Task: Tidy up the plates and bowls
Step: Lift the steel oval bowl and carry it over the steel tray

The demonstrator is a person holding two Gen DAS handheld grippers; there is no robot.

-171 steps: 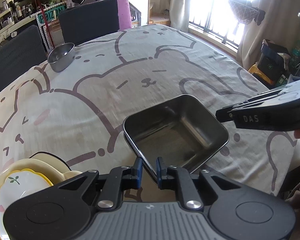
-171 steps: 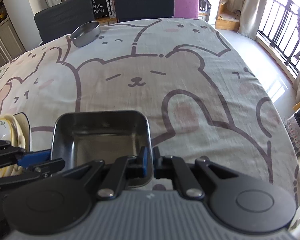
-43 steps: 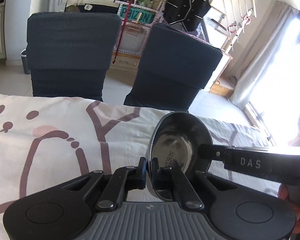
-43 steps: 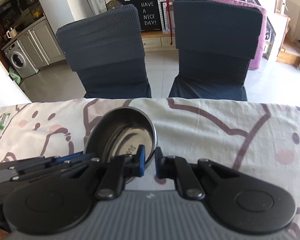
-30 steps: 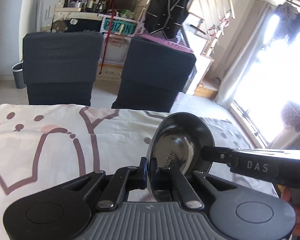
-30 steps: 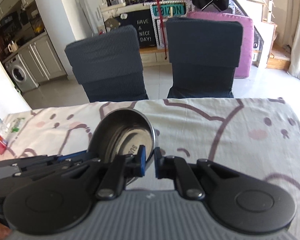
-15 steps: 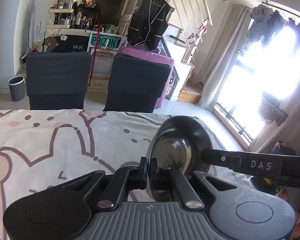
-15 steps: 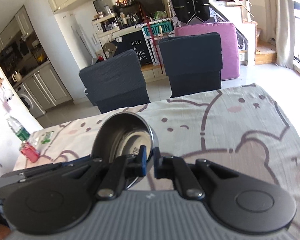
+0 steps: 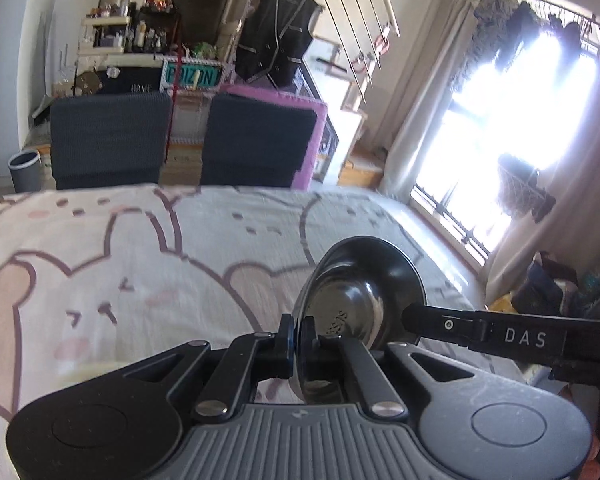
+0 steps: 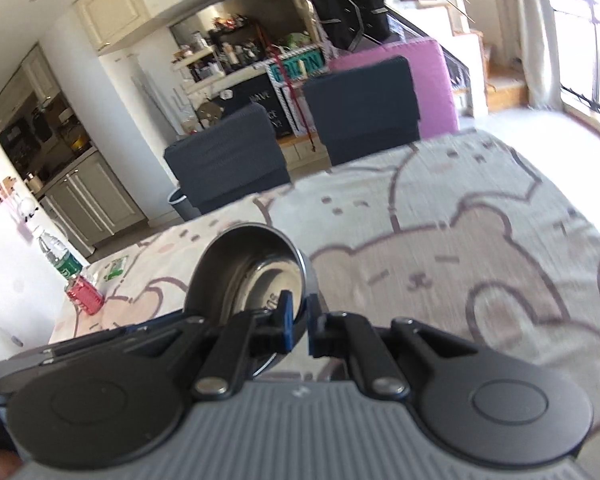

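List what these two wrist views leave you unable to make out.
- Left wrist view: the metal bowl's near rim is hidden behind the left gripper.
- Right wrist view: the tablecloth pattern is motion-blurred.
- Both views: the stamped lettering inside the bowl is too small to read.

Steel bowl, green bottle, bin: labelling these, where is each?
Steel bowl (image 10: 240, 264), right wrist view, inner wall.
Green bottle (image 10: 62, 262), right wrist view, label.
Bin (image 9: 23, 166), left wrist view, side wall.

round shiny steel bowl (image 9: 356, 304), tilted on edge, rim pinched from both sides, above the tablecloth (image 9: 140, 264)
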